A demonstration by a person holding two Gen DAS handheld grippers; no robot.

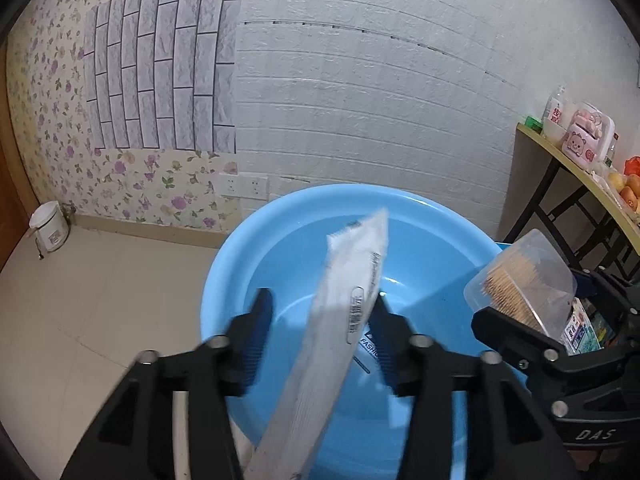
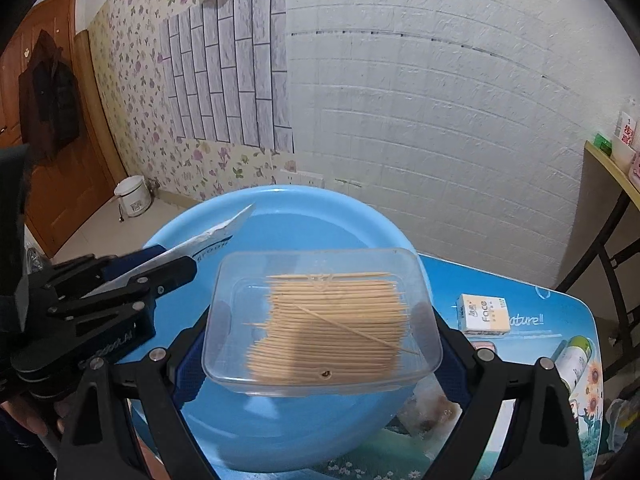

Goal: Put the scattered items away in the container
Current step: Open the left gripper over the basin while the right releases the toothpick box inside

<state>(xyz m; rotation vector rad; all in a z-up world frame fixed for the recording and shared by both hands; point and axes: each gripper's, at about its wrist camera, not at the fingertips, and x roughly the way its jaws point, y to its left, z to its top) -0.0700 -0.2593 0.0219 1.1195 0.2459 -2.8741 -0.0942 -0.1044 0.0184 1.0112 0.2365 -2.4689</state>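
My left gripper (image 1: 320, 320) has its jaws apart — the white packet (image 1: 344, 312) sits loose between them, tilted over the blue basin (image 1: 288, 240). My right gripper (image 2: 320, 344) clamps the clear toothpick box (image 2: 320, 320) above the basin — tissue pack (image 2: 484, 314) lies on the table (image 2: 560, 320), far right.

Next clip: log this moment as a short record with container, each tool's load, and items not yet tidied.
container: blue basin, on the table
left tool: jaws apart, white packet loose between them, above the basin
right tool: clamped on a clear toothpick box, over the basin
left out: tissue pack and a bottle on the table
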